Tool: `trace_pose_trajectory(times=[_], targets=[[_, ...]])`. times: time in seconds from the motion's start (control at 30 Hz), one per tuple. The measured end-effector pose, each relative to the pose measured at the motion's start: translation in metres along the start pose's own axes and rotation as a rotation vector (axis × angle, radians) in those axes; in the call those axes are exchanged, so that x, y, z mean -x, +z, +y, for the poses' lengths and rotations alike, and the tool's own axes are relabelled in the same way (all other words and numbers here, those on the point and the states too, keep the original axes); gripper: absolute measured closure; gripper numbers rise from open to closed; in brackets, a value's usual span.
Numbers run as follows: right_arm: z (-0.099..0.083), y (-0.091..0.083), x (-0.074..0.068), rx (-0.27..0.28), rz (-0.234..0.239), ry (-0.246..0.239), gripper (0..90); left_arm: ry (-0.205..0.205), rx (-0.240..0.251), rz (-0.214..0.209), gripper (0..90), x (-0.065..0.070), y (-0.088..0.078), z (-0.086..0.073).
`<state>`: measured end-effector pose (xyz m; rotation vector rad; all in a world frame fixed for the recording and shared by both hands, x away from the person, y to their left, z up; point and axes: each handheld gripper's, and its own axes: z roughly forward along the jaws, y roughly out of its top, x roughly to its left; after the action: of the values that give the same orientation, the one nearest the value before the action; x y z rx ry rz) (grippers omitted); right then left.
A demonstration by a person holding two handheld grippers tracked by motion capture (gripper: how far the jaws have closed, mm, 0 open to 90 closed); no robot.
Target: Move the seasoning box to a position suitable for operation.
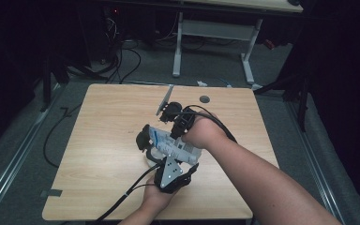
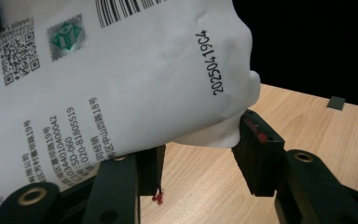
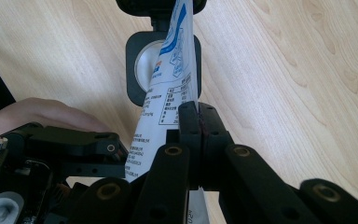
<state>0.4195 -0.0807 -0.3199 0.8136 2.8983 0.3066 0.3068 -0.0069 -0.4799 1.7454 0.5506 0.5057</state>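
A white pouch (image 1: pixel 176 146) with blue print hangs just above the wooden table (image 1: pixel 103 140), held between both grippers. My left gripper (image 1: pixel 167 157) comes in from the near side; in the left gripper view its jaws (image 2: pixel 200 158) close on the pouch's bulging end (image 2: pixel 121 79), which bears a barcode and a date code. My right gripper (image 1: pixel 172 135) reaches from the far side. In the right gripper view the right gripper (image 3: pixel 198 116) is shut, pinching the pouch's thin edge (image 3: pixel 168 88). A black square-framed part with a white disc (image 3: pixel 142 70) sits at the pouch's far end.
A round grey grommet (image 1: pixel 205 99) lies in the table's far part, and a grey tape piece (image 1: pixel 51 192) at its near left corner. Cables (image 1: pixel 122 201) trail off the near edge. A white desk frame (image 1: pixel 215 33) stands beyond, with floor cables (image 1: pixel 122 61).
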Motion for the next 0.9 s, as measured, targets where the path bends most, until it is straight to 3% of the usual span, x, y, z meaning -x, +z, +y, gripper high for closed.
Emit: trace_pose_trajectory(times=[0.9], targets=[[-0.0013,0.0012,0.0041,-0.005,-0.006,0.007,90.0,-0.001,-0.008,-0.006,56.5,-0.0005,0.0046,0.0019]])
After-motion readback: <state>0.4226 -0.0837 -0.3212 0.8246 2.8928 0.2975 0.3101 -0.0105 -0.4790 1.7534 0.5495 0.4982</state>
